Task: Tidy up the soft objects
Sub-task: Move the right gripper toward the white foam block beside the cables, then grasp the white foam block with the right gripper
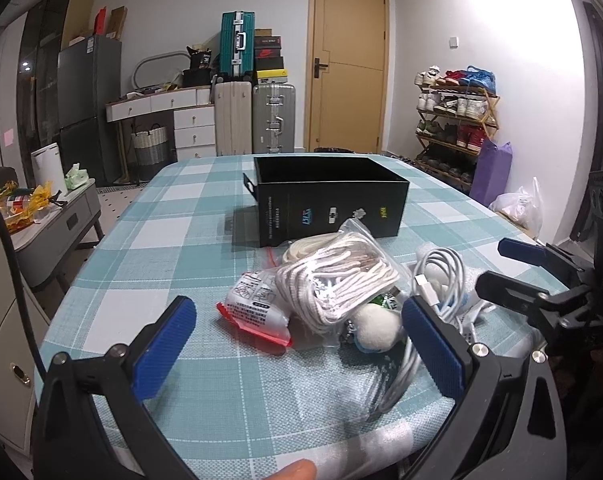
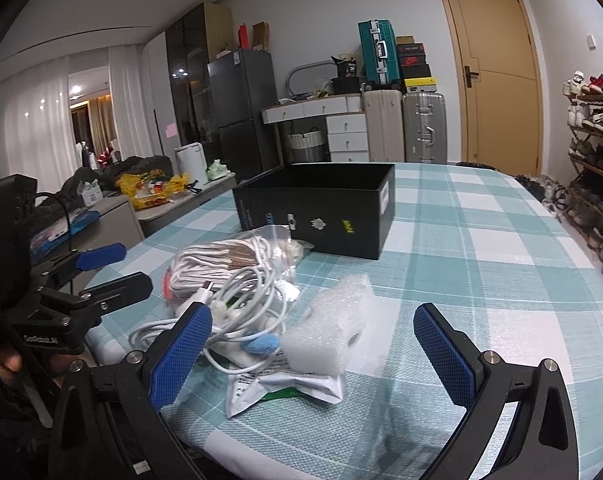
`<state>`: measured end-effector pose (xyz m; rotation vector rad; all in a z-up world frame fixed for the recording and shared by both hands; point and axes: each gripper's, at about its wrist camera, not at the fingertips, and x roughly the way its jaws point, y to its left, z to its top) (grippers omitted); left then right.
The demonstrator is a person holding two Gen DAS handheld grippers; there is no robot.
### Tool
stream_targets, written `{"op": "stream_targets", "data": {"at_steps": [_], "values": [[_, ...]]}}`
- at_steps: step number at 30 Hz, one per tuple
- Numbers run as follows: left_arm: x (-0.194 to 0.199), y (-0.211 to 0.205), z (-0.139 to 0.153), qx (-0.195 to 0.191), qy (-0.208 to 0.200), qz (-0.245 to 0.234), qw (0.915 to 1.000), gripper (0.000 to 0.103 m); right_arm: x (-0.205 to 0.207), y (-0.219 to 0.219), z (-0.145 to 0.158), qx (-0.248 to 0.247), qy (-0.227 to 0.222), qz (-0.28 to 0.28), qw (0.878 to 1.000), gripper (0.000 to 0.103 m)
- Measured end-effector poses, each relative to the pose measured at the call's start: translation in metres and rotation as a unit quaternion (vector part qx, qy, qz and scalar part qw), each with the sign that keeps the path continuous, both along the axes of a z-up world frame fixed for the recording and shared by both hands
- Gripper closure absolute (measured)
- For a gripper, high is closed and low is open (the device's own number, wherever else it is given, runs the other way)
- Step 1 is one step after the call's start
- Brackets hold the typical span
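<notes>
Both tools hover low over the checked counter. The left hand-held gripper and the right hand-held gripper have their fingers spread wide, holding nothing. At frame centre lies the pile: bagged white rope, white cables, bubble wrap. Above it stands an open black box.

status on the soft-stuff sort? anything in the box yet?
Nothing looks done: the black box shows no contents, though its floor is hidden. In hand: nothing; the left hand-held gripper and right hand-held gripper are both open over the pile. Left: the bag of white rope, white cable, bubble wrap and pouch all sit on the table.
</notes>
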<state>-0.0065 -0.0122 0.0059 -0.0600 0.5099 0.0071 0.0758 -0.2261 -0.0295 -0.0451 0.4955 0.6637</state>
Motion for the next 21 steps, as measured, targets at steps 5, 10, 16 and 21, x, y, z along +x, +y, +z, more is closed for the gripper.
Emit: {"op": "stream_targets", "data": {"at_steps": [5, 10, 16, 21], "values": [[-0.002, -0.002, 0.001, -0.004, -0.003, -0.01, 0.9999, 0.0, 0.009, -0.003, -0.004, -0.016, 0.013, -0.034, 0.999, 0.0], [-0.002, 0.001, 0.002, -0.025, -0.008, -0.027, 0.9993, 0.0, 0.015, -0.005, -0.007, -0.028, 0.017, -0.042, 0.999, 0.0], [-0.005, -0.001, 0.004, -0.024, -0.014, -0.042, 0.9987, 0.0, 0.018, 0.001, -0.013, -0.059, 0.021, -0.052, 0.997, 0.0], [-0.007, -0.007, 0.004, -0.014, -0.017, -0.051, 0.9985, 0.0, 0.023, -0.003, -0.015, -0.064, 0.027, -0.071, 0.995, 0.0]]}}
